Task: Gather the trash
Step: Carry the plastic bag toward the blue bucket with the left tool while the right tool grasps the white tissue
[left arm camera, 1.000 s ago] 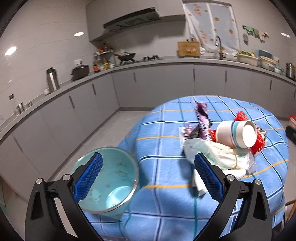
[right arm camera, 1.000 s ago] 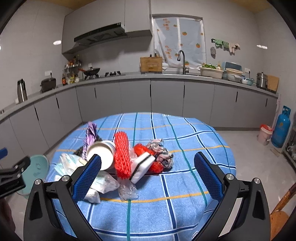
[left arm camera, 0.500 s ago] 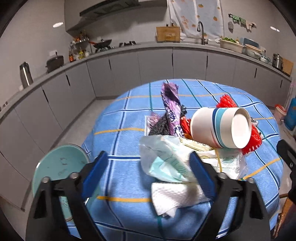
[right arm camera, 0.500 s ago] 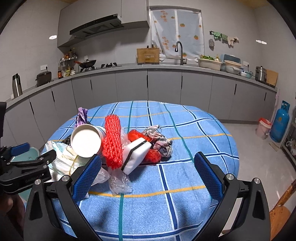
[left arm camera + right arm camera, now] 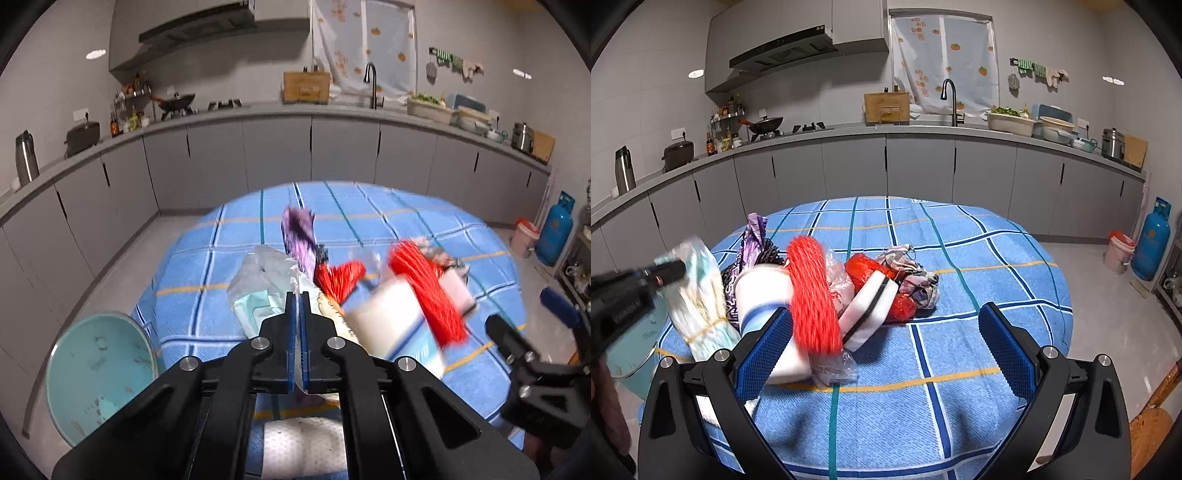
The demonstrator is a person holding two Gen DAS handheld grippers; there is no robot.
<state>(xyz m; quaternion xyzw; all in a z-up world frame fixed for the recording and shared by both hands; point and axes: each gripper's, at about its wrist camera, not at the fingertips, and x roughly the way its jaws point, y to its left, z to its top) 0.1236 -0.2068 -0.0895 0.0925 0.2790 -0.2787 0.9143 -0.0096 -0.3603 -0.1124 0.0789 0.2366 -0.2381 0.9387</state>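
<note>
We see the trash heaped on the blue checked cloth: a pale plastic bag (image 5: 698,295) lifted at its top; a white paper cup (image 5: 764,295) tipped over; red foam netting (image 5: 812,291) draped across it; a purple wrapper (image 5: 753,236) standing behind.

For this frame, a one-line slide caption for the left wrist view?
Left gripper shut on a pale plastic bag from the trash pile; teal bin waits beside the table.

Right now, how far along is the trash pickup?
Barely started. The left gripper has its jaws shut on the plastic bag. The teal bin beside the table holds nothing visible. The cup, red netting, sponge and purple wrapper remain. The right gripper is open and empty.
</note>
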